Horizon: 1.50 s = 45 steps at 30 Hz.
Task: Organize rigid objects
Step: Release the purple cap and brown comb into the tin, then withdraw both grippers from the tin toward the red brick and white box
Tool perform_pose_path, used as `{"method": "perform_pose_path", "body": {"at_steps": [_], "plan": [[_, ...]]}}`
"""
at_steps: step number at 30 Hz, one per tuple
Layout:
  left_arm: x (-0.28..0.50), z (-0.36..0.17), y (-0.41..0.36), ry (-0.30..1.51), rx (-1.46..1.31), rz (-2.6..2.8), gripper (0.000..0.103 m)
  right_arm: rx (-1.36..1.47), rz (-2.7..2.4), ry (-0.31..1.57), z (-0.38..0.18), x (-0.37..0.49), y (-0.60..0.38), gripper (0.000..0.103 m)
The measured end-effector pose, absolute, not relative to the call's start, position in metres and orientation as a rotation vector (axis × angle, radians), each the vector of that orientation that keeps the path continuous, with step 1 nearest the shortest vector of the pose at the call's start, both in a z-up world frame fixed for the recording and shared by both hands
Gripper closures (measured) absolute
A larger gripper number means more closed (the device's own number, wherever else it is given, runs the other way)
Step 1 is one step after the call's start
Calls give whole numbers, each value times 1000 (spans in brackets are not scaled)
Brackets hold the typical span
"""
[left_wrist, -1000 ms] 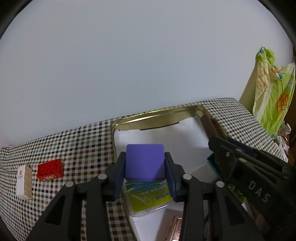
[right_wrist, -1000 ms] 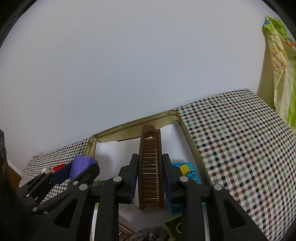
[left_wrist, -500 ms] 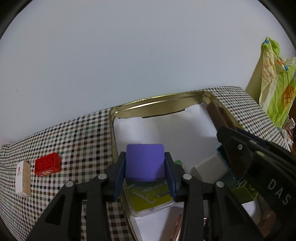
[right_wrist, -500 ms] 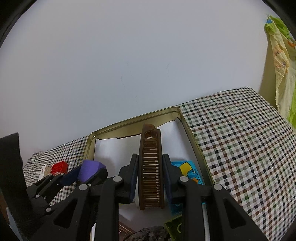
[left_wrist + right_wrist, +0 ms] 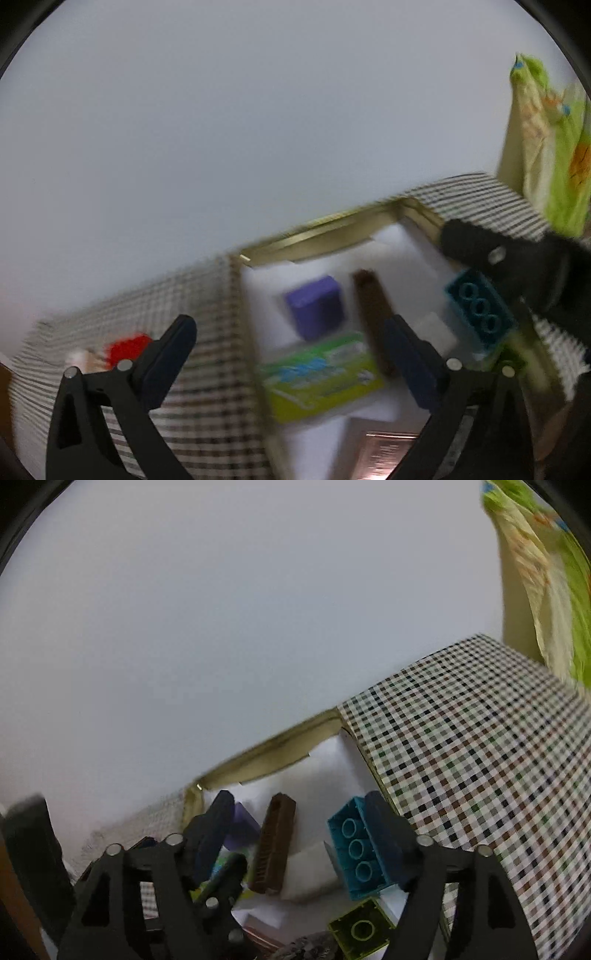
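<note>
**Both tools let go over the gold tin**

Left wrist view: the left tool (image 5: pixel 291 345) stands spread wide, its jaws having just opened, with nothing pressed between its fingers (image 5: pixel 168 350). Beyond them lies the gold tin (image 5: pixel 321 230), lined with white paper, on the checked counter (image 5: pixel 207 295). The purple block (image 5: pixel 316 308) rests free on the paper near the tin's far left corner, apart from both fingers. Just to its right lies the brown comb (image 5: pixel 371 314), pointing away from the camera. Nearer the camera sits a green and yellow packet (image 5: pixel 317 378), touching the comb's near end as far as the blur lets one judge. A teal brick (image 5: pixel 478 308) lies on its side at the tin's right side, with a white block (image 5: pixel 436 330) just beside it. Part of the right tool (image 5: pixel 495 254) reaches in from the right above the teal brick. Out on the counter to the left, a red brick (image 5: pixel 127 349) sits beside a pale box (image 5: pixel 83 360); both are smeared by motion.

Right wrist view: the right tool (image 5: pixel 299 829) is released too, its jaws just opened, and the brown comb (image 5: pixel 275 849) lies between them on the white paper, clear of both pads. The teal brick (image 5: pixel 360 851) shows just inside the right finger; whether they touch I cannot tell. The purple block (image 5: pixel 242 830) peeks from behind the left finger. A lime brick (image 5: pixel 360 932) sits at the bottom edge. The left tool (image 5: pixel 221 882) crosses the lower left.
</note>
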<state>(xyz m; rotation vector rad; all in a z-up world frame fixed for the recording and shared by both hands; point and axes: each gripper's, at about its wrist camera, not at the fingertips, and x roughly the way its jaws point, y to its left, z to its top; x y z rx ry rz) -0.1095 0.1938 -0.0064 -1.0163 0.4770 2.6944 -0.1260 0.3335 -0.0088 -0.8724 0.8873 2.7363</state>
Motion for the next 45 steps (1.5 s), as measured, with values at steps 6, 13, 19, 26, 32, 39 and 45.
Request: {"method": "perform_pose_path", "body": {"at_steps": [6, 13, 19, 26, 32, 39, 45], "plan": [[-113, -8, 184, 425, -1054, 2702, 1, -841, 2707, 961, -12, -123, 336, 26], [-109, -8, 171, 391, -1067, 2740, 1, -792, 2723, 847, -4, -123, 319, 26], [-95, -2, 146, 309, -1037, 2807, 1, -652, 2728, 692, 8, -105, 299, 26], [-80, -4, 96, 216, -1026, 2932, 1, -397, 2703, 440, 20, -86, 275, 25], [-63, -21, 57, 217, -1003, 3042, 1, -204, 2662, 357, 28, -64, 261, 16], [-51, -33, 20, 226, -985, 3141, 1, 22, 2592, 336, 23, -36, 249, 15], [-46, -30, -4, 136, -984, 3136, 1, 71, 2556, 303, 16, -22, 239, 10]]}}
